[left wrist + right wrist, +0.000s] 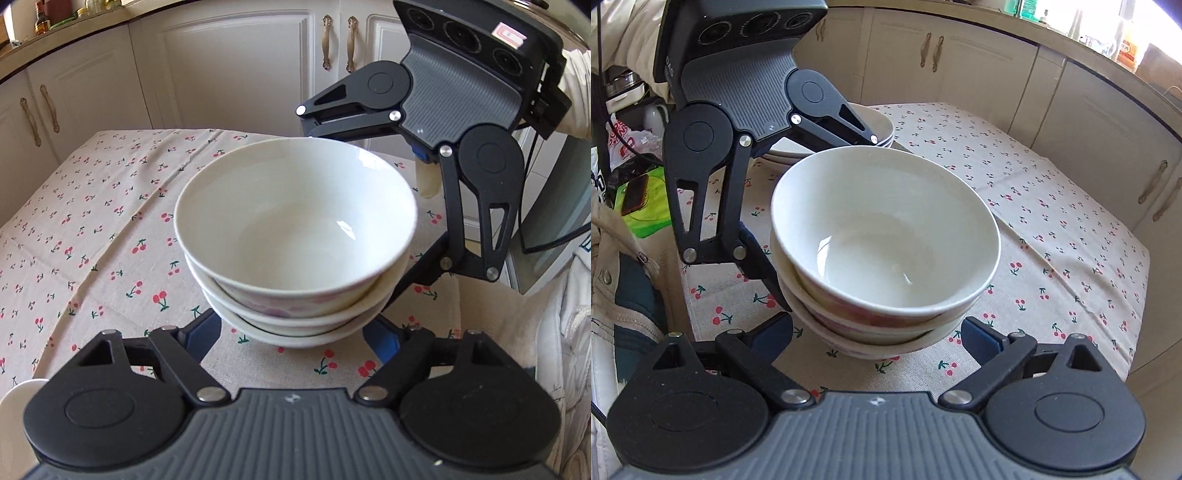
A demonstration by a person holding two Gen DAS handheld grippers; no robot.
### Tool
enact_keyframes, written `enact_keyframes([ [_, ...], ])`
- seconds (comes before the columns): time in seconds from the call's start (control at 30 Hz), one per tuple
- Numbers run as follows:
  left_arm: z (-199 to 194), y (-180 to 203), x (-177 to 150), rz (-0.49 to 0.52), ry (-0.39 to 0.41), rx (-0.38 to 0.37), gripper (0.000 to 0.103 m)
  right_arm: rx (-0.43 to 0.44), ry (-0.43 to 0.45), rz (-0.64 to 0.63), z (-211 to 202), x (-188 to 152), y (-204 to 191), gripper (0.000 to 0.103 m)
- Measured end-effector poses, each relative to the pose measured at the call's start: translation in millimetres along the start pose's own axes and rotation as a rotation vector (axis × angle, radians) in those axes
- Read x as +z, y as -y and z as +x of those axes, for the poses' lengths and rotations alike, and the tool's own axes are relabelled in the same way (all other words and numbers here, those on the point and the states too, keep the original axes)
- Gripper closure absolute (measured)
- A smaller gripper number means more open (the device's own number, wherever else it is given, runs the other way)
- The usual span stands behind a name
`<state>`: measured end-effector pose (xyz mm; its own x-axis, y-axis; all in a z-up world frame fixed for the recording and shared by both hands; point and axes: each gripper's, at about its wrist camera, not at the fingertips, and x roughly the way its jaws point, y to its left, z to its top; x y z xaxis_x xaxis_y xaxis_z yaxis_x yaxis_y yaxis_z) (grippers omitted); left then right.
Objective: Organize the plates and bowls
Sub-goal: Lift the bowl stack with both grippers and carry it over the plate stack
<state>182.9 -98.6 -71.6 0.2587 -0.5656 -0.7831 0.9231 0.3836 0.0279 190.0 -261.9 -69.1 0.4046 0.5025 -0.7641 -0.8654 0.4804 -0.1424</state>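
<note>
A stack of three white bowls (pixel 295 236) stands on the cherry-print tablecloth (pixel 92 221); it also shows in the right wrist view (pixel 882 243). My left gripper (pixel 295 332) is open, its blue-padded fingers on either side of the stack's base. My right gripper (pixel 879 332) is open too, straddling the base from the other side. Each gripper shows in the other's view, the right one (pixel 373 206) and the left one (pixel 827 225), jaws spread around the stack. A second stack of white plates or shallow bowls (pixel 875 127) sits behind the left gripper.
The table (pixel 1052 221) stands in a kitchen with cream cabinets (pixel 240 66) behind. A white dish edge (pixel 18 398) shows at lower left. Clutter, a green object and a phone (pixel 635 195) lie beside the table. The person's light clothing (pixel 561 350) is at the right.
</note>
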Motion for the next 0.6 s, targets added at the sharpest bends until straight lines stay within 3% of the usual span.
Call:
enact_keyframes([
  [0.2,-1.6,-2.1,1.1,0.036,-0.005,-0.045,0.024,0.038,-0.011,-0.004,3.0,3.8,5.7,0.013],
  [0.6,1.6,-8.4,4.1,0.05,-0.02,-0.086,0.021,0.047,-0.022,-0.003,4.3,4.5,9.4,0.013],
])
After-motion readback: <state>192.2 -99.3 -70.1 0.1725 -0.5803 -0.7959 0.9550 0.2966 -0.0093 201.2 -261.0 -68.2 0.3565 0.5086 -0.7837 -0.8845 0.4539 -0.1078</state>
